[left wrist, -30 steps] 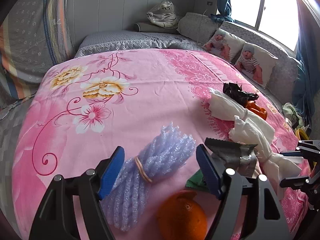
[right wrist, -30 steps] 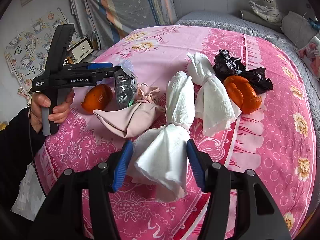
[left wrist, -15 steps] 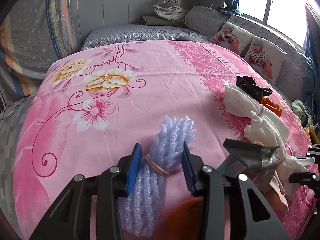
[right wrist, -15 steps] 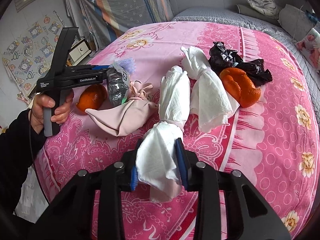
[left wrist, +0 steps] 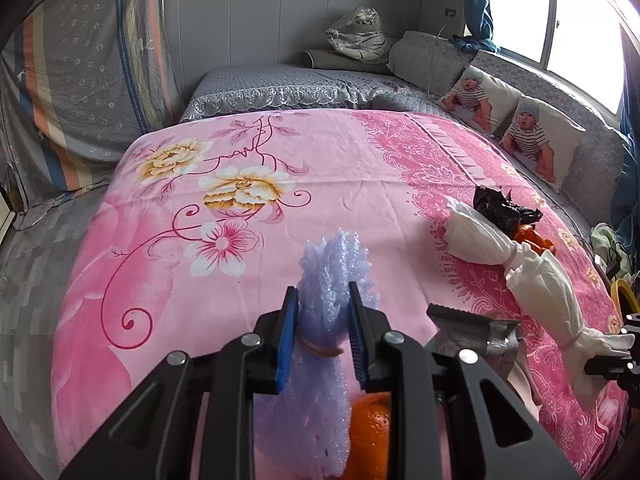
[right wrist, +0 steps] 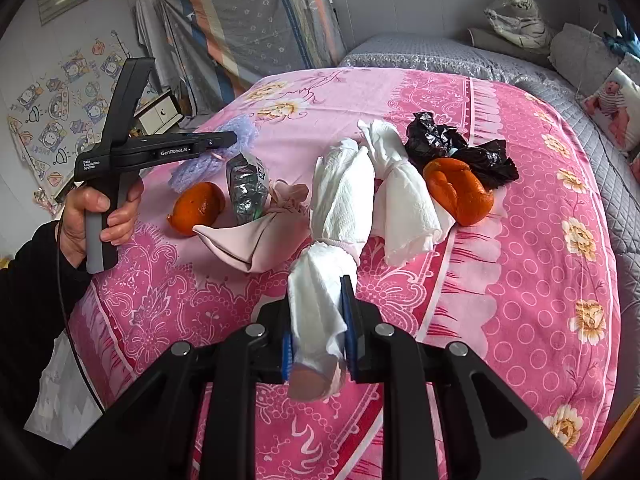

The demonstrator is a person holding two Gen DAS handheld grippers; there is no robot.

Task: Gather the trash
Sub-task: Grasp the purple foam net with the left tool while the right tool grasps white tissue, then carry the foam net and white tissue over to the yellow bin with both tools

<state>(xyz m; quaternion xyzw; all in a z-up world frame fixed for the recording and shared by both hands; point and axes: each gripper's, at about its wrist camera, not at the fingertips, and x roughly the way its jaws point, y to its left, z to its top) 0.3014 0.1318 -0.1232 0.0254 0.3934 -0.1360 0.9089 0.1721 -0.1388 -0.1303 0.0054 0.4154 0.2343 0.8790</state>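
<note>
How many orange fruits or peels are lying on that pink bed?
2. One round orange fruit lies beside the crumpled silver wrapper, near the left gripper. One torn orange peel lies against the black plastic bag. Others may be hidden.

Bedspread (left wrist: 360, 184): pink, printed with white, yellow and pink flowers and dark red scrolling vines; deeper pink ornamental band with circles to the right of the right gripper (right wrist: 318, 332). Foam bundle (left wrist: 332, 276) between the left gripper's (left wrist: 324, 328) blue pads: pale lilac, tan rubber band. Tissue roll (right wrist: 340, 208) ahead of the right gripper: white. Orange peel (right wrist: 460, 192): orange. Bag (right wrist: 452, 144) beyond it: glossy black. Cushions (left wrist: 536, 136): white, baby print, striped clothing.
</note>
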